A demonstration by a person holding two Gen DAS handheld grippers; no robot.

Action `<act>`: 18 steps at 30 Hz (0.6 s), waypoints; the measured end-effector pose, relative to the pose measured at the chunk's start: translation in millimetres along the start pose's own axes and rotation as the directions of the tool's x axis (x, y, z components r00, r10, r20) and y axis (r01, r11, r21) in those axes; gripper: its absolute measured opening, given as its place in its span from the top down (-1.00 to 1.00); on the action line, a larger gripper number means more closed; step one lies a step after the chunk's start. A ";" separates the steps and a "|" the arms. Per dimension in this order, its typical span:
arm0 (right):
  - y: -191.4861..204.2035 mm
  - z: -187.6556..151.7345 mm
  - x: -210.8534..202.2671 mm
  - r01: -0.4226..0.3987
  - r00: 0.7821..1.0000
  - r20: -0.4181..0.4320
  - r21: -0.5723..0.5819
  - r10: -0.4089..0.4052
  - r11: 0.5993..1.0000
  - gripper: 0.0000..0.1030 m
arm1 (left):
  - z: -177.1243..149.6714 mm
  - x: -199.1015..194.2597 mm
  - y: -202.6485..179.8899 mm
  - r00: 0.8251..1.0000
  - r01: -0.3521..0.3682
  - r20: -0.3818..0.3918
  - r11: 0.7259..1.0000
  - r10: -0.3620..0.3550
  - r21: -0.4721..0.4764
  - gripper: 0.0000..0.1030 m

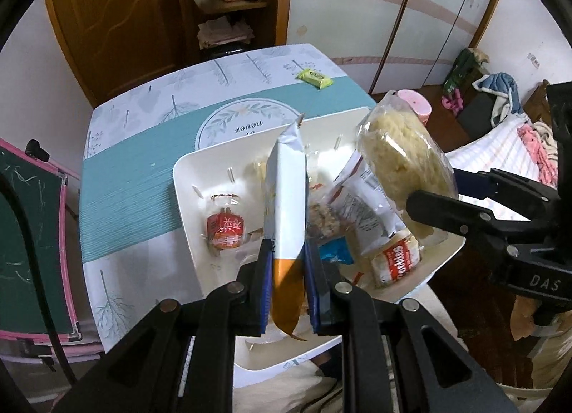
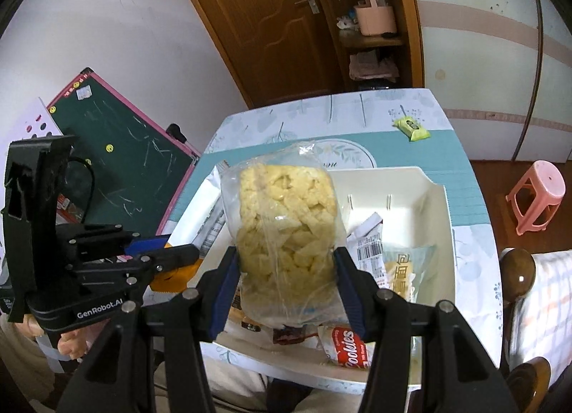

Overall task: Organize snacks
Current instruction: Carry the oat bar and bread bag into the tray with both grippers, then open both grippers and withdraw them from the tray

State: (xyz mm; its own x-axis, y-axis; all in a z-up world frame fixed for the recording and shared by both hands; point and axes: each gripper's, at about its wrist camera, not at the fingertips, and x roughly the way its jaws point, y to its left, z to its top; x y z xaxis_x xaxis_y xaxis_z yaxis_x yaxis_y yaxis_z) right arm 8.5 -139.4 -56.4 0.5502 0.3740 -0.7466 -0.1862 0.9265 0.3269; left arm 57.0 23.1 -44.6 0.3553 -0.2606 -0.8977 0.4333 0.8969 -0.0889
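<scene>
The white tray (image 1: 186, 177) is crowded on its right side with packets, among them a cookies packet (image 1: 395, 261); only its left part, around a small red snack (image 1: 226, 232), offers room. Beyond the tray the desk (image 1: 143, 180) lies open apart from a green packet (image 1: 314, 78) near the far edge.

White tray (image 1: 189, 177); teal-banded, leaf-printed tablecloth (image 1: 125, 198); white-and-orange packet (image 1: 286, 205); pale yellow crisps in a clear bag (image 2: 286, 230); green wrapper (image 1: 314, 78); pink stool (image 2: 536, 195).
</scene>
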 end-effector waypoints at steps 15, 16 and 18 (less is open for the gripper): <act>-0.3 -0.8 6.2 0.026 0.999 -0.032 -0.008 -0.026 1.000 -0.26 | -7.1 12.0 -10.9 0.999 -0.049 -0.018 0.998 0.050 0.048 -0.90; 0.5 -1.5 6.5 0.027 0.999 -0.033 -0.011 -0.027 1.000 -0.26 | -7.9 13.0 -11.3 0.998 -0.052 -0.020 0.997 0.053 0.051 -0.90; 1.8 -3.4 7.4 0.020 0.999 -0.042 -0.016 -0.020 1.000 -0.26 | -9.5 14.1 -12.1 0.998 -0.049 -0.025 0.997 0.051 0.054 -0.90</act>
State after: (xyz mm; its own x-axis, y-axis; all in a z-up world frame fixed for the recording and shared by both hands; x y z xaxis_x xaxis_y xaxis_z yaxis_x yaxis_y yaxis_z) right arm 9.4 -134.8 -63.3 0.5194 0.3565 -0.7766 -0.1882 0.9342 0.3030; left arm 48.8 11.9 -60.3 0.3563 -0.2058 -0.9114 0.4597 0.8878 -0.0208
